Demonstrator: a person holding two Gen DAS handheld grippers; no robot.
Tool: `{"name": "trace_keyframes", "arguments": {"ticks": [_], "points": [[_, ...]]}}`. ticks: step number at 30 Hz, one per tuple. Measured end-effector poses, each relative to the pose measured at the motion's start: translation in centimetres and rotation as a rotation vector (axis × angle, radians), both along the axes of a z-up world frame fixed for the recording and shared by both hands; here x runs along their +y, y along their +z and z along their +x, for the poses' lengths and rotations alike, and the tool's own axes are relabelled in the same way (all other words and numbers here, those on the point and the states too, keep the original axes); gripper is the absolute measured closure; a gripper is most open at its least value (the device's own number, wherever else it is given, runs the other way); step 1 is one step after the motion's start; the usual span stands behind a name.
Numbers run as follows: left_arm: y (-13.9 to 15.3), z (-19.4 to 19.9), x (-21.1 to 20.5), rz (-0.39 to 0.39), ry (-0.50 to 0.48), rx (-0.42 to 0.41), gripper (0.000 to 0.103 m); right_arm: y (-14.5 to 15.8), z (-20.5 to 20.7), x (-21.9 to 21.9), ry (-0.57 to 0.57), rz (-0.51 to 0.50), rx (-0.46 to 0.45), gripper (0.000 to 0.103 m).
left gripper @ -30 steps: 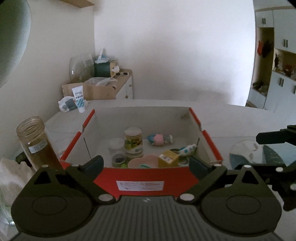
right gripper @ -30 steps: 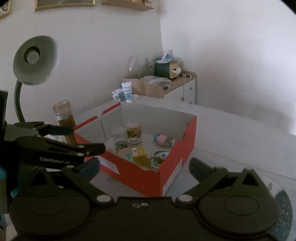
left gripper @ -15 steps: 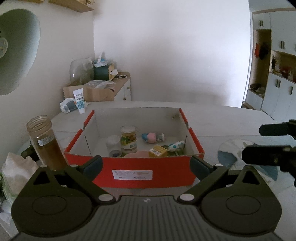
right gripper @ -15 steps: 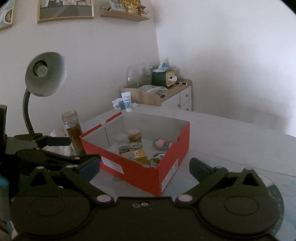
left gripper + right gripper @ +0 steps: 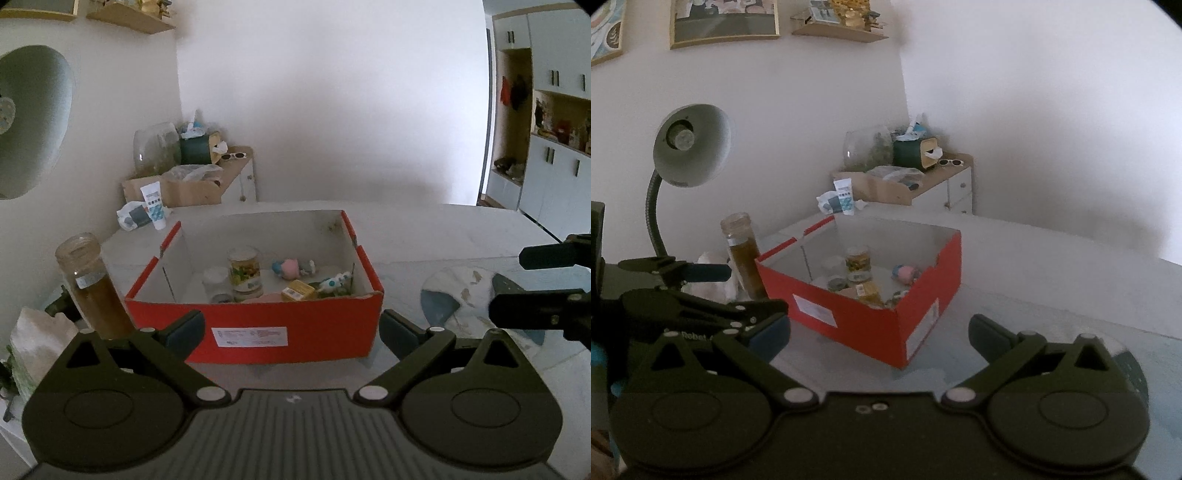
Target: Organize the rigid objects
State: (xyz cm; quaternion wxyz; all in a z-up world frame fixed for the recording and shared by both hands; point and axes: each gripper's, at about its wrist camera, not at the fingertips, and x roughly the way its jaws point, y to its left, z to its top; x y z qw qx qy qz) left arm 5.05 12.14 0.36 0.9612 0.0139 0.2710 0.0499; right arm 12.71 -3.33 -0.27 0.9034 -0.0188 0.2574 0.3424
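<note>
The red cardboard box sits mid-worktop, holding a labelled jar, a pink toy and a yellow packet. From the left wrist, the left gripper has its fingers spread and empty; the tall brown jar just beside the box's left corner could tip if clipped.

From the right wrist, the right gripper is likewise spread and empty. Bare worktop lies right of the box; the desk lamp crowds the left.
</note>
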Motion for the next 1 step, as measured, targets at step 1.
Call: {"name": "trace_keyframes", "arguments": {"ticks": [1], "points": [[-0.08, 0.00, -0.11, -0.002, -0.001, 0.002, 0.002, -0.12, -0.03, -0.35, -0.001, -0.001, 0.003, 0.000]]}}
